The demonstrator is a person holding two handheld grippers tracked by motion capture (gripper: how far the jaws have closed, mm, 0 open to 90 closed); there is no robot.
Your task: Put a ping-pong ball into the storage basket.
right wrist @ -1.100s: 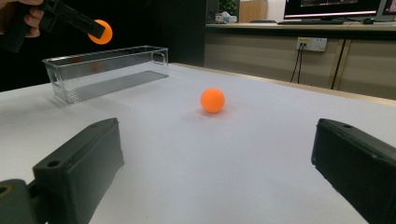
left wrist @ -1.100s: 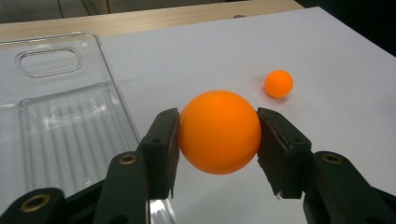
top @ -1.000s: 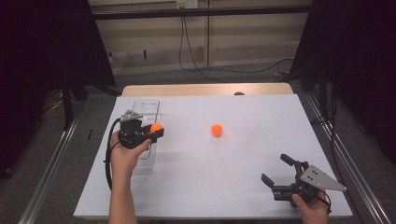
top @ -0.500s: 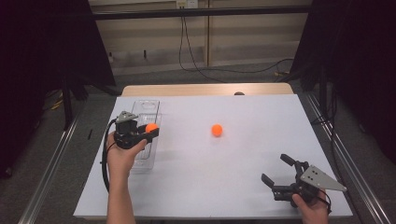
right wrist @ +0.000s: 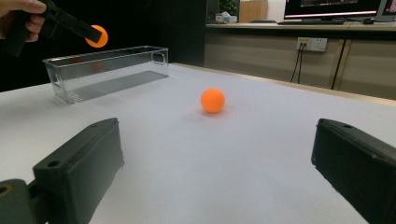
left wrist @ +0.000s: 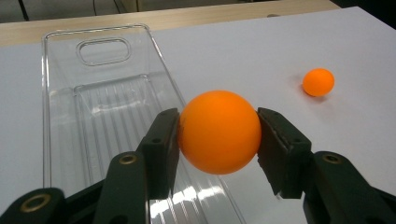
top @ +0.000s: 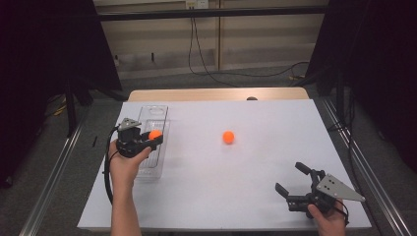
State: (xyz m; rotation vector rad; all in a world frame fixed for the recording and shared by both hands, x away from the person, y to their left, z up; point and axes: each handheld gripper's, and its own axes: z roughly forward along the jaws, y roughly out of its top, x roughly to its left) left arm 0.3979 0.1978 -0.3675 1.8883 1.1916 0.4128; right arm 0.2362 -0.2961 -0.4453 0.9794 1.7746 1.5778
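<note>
Carrying ball [left wrist: 219,131] over tray [left wrist: 70,121], left tongs [left wrist: 217,135] shifted

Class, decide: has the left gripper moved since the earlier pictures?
Yes. The left gripper, shut on an orange ball, has shifted leftward over the clear tray.

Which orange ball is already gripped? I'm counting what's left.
The small orange ball above the clear plastic bin, clamped in the left tool; the other orange ball lies free.

Orange ball [left wrist: 219,132]: smooth, round, clamped between two black jaws, suspended above the tray's right wall. Clear plastic tray [top: 158,114]: long, rectangular, ribbed floor, resting flat at the table's left side. Second orange ball [top: 228,137]: resting mid-table, well apart.
</note>
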